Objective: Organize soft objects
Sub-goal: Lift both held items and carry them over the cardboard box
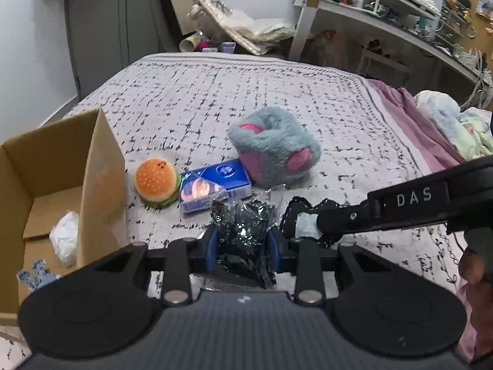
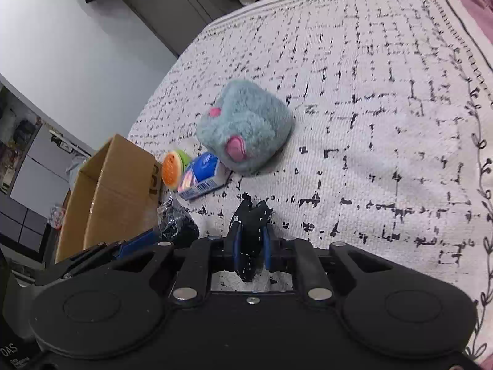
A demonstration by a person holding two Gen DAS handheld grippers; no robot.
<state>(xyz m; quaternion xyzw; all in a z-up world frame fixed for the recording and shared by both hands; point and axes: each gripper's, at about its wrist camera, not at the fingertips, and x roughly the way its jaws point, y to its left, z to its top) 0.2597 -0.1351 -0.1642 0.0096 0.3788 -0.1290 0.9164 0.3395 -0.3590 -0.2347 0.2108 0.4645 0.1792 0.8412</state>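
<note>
The left gripper (image 1: 243, 240) is clenching its blue fingers (image 1: 210, 246) on a crinkly black bag (image 1: 243, 228) wrapped in clear film, holding it low over the bed (image 1: 215, 92) with the bag's long axis running straight ahead between the fingers and its bunched end pointing forward toward the tissue pack (image 1: 212, 186). The right gripper (image 2: 251, 240) is gripping a black cloth with white specks (image 2: 251, 215), its long axis also lying along the fingers and its ragged tip pointing up and ahead; in the left wrist view the same cloth (image 1: 303, 212) is showing a pale patch, and most of its lower part is hidden behind the right gripper's arm. On the bed ahead, a burger plush (image 1: 155, 182) is lying just beside the tissue pack, which is touching a fluffy blue-grey paw plush (image 1: 274, 148) with pink pads. An open cardboard box (image 1: 92, 185) is standing to the left, its near wall cut off by the frame edge, with a crumpled white item (image 1: 66, 236) inside and a blue knitted scrap (image 1: 34, 273) only partly visible at the bottom, too blurred to name
</note>
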